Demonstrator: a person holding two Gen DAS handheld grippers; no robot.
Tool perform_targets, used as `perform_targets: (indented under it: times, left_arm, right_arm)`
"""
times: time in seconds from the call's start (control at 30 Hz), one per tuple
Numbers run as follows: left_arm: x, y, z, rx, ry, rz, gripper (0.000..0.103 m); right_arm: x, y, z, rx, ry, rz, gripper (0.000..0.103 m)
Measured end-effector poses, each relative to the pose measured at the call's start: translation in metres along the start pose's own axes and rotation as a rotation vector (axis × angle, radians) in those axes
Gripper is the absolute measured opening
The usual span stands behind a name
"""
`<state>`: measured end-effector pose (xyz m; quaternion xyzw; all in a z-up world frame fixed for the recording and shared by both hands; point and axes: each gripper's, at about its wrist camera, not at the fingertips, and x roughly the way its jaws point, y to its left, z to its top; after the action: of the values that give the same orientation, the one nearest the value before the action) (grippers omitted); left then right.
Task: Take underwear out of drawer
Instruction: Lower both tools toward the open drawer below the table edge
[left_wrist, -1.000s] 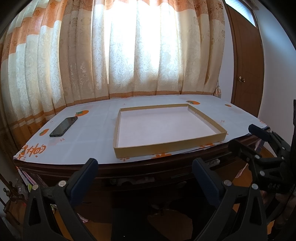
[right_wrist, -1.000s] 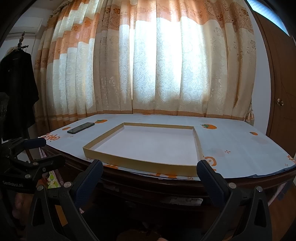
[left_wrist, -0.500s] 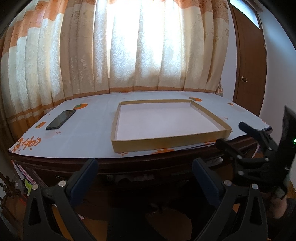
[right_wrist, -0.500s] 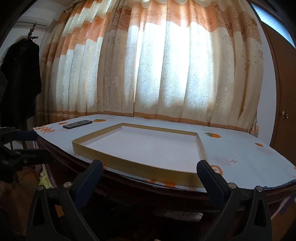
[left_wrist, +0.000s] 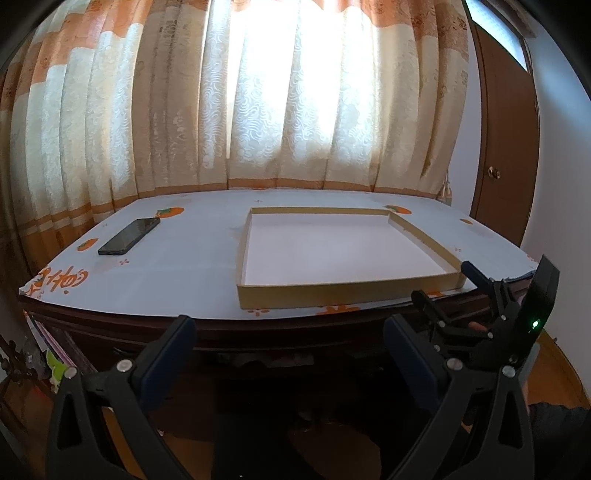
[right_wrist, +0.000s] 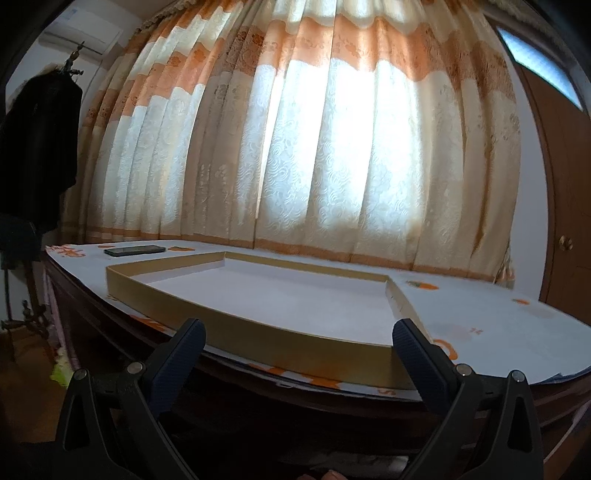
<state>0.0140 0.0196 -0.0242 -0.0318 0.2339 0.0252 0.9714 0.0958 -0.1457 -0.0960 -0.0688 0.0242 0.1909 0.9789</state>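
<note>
Where desk (left_wrist: 207, 328) front falls dark, drawer perhaps hidden, underwear unseen.

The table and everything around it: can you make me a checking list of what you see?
Surface: table under a white cloth with orange fruit prints.
Job's things: no underwear seen; the space below the table edge is too dark to make out a drawer.
Clutter: shallow cardboard tray, nothing in it; black phone lying flat to its left, apart from it.
Grippers: left tool open, holding nothing; right tool open, holding nothing, in front of the table edge.
Cables: nothing seen.
Surroundings: orange and cream curtains, wooden door, dark coat hanging.
</note>
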Motion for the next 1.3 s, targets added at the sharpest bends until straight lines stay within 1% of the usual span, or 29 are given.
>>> perform_targets:
  times: [0.23, 0.5, 0.63, 0.87, 1.07, 1.3]
  left_arm:
    - [0.0, 0.005, 0.0, -0.019, -0.004, 0.0, 0.103]
    - [-0.002, 0.007, 0.0, -0.034, -0.01, -0.004, 0.103]
    - [-0.002, 0.008, -0.001, -0.043, -0.009, -0.007, 0.103]
    - [-0.003, 0.01, -0.001, -0.052, -0.01, -0.008, 0.103]
    - [-0.003, 0.011, -0.001, -0.055, -0.009, -0.012, 0.103]
    - [-0.003, 0.01, -0.001, -0.053, -0.007, -0.01, 0.103]
  right_arm:
    - [0.006, -0.007, -0.005, -0.03, -0.045, -0.031, 0.102]
    - [0.006, -0.004, -0.015, -0.092, -0.096, -0.057, 0.102]
    - [0.008, 0.001, -0.019, -0.144, -0.096, -0.088, 0.102]
    - [0.01, 0.002, -0.022, -0.153, -0.112, -0.106, 0.102]
    - [0.013, -0.004, -0.021, -0.132, -0.119, -0.085, 0.102]
    - [0.014, -0.001, -0.021, -0.158, -0.108, -0.083, 0.102]
